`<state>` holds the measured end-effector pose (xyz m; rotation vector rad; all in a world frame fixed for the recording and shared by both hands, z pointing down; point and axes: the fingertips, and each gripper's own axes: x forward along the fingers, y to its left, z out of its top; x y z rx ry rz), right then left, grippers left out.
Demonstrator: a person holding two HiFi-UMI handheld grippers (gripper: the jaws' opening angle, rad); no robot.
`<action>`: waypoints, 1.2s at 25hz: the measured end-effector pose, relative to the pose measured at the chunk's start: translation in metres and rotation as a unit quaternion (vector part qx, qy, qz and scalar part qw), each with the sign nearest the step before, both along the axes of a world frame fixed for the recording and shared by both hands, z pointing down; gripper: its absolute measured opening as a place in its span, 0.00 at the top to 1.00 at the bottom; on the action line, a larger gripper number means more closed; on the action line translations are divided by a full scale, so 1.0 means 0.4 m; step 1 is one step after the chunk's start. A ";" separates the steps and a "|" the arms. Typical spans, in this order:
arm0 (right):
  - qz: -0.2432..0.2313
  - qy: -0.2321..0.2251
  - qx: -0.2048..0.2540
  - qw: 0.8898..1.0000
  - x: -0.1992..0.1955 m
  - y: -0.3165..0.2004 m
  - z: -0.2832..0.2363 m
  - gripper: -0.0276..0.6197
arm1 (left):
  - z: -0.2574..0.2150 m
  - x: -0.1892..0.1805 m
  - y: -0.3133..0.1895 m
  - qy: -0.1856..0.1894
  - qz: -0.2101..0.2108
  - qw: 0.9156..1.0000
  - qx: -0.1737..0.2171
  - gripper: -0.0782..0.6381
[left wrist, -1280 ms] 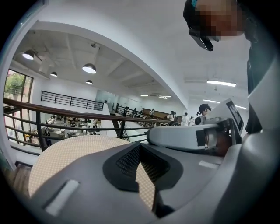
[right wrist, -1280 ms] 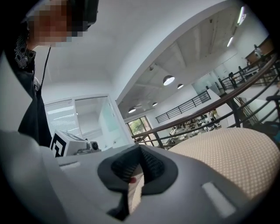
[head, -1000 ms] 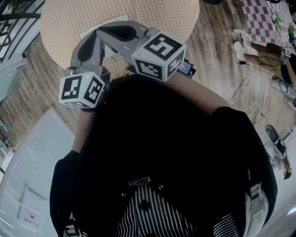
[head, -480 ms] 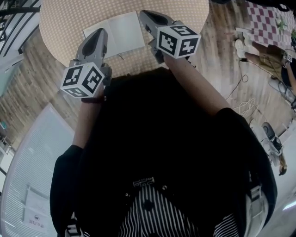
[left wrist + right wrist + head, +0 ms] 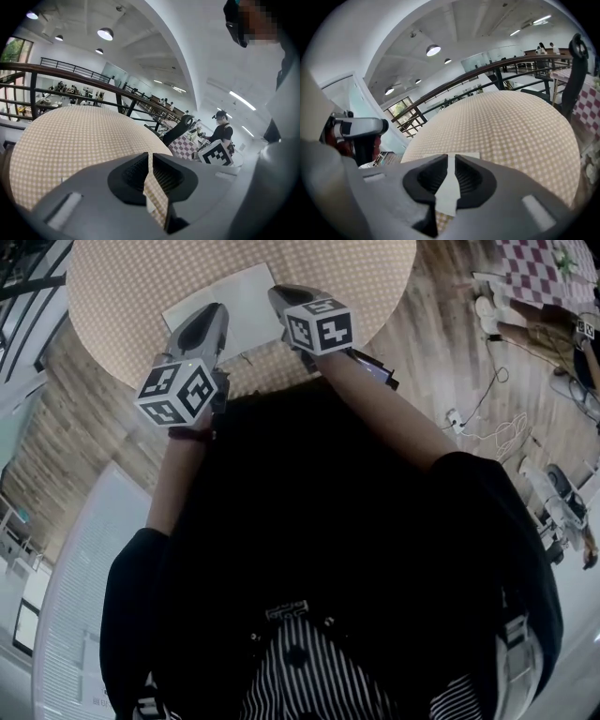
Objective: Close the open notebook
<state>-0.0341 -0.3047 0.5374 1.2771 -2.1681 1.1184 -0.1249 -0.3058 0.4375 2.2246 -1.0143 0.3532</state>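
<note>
The open notebook [image 5: 239,294] lies flat, white pages up, on the round table [image 5: 122,287] with its tan checked cloth. My left gripper [image 5: 217,308] hovers over the notebook's near left part, jaws shut and empty. My right gripper [image 5: 274,292] is at the notebook's right edge. Its jaws are almost together, just starting to open, with nothing between them. In the right gripper view [image 5: 451,156] a white page [image 5: 448,187] shows through the slit. The left gripper view [image 5: 150,155] looks across the cloth [image 5: 70,140].
A dark device [image 5: 377,373] sits at the table's near right edge beside my right arm. Cables [image 5: 487,432] lie on the wooden floor at the right. A railing [image 5: 70,72] runs behind the table. A person [image 5: 221,133] stands far off.
Both grippers have come down from in front of my chest towards the table and spread apart. The left is now at the notebook's left side, the right at its right edge.
</note>
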 end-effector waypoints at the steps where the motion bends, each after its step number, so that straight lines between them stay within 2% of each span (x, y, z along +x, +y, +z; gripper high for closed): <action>1: -0.001 -0.001 -0.005 1.000 -0.003 0.002 0.011 0.91 | 0.008 0.005 -0.005 -0.003 0.005 1.000 -0.002 0.84; 6: -0.004 0.013 -0.015 1.000 0.000 0.024 0.056 0.90 | 0.055 0.045 -0.025 0.000 0.021 1.000 -0.023 0.82; 16: -0.032 0.044 -0.048 0.997 0.001 0.083 0.173 0.80 | 0.144 0.122 -0.013 -0.010 0.076 0.995 -0.064 0.82; 19: -0.032 0.048 -0.061 0.996 0.006 0.078 0.211 0.79 | 0.179 0.124 -0.026 -0.018 0.081 0.994 -0.071 0.88; 24: -0.029 0.057 -0.075 0.995 0.006 0.073 0.251 0.77 | 0.237 0.125 -0.034 -0.031 0.093 0.992 -0.082 0.88; 30: -0.016 0.068 -0.082 0.994 0.038 0.065 0.294 0.76 | 0.356 0.145 -0.004 -0.065 0.117 0.984 -0.114 0.88</action>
